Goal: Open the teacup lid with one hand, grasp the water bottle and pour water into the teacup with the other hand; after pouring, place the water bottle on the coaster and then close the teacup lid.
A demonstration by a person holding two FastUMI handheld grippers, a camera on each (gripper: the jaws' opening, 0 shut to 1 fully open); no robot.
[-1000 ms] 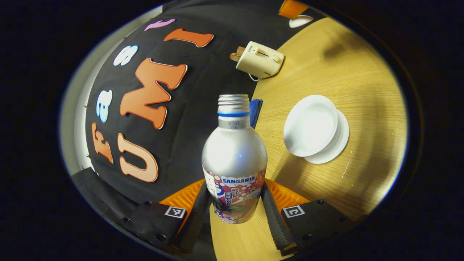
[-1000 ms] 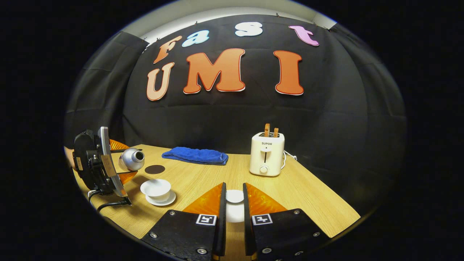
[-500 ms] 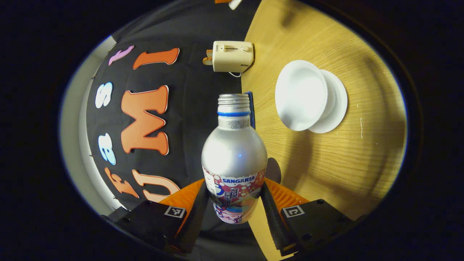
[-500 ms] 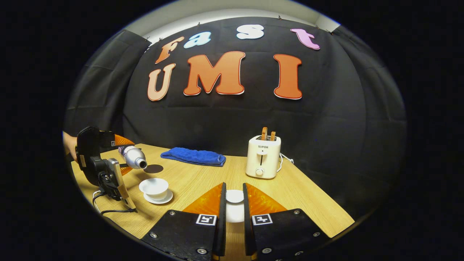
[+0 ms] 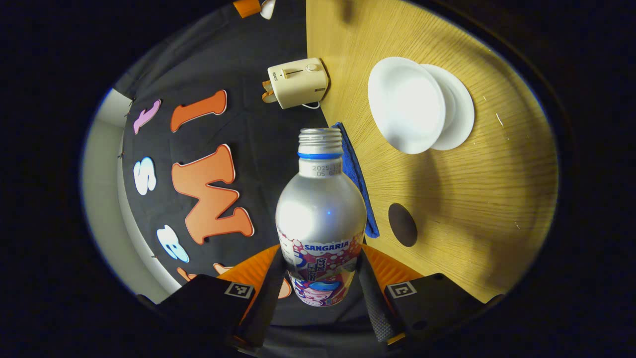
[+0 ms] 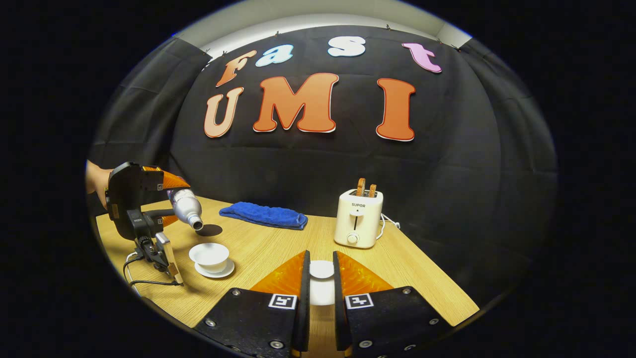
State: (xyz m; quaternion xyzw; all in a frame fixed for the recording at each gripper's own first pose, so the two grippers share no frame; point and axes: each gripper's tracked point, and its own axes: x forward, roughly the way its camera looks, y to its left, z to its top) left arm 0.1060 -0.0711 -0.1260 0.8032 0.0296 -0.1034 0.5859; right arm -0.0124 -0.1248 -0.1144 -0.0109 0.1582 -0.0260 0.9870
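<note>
Water bottle [image 5: 321,214] clamped in left hand-held gripper [image 5: 320,293] (tilted).

teacup [image 6: 209,254] on saucer [image 6: 214,270], coaster [image 6: 209,230] behind

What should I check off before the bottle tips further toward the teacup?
1. Lid off teacup: ok, cup open on its saucer.
2. Lid held clear by right gripper: ok.
3. Left gripper jaws clamp water bottle: ok.
4. Bottle uncapped: ok.
5. Mouth directly over cup: cannot tell.
6. Coaster free: ok.
</note>
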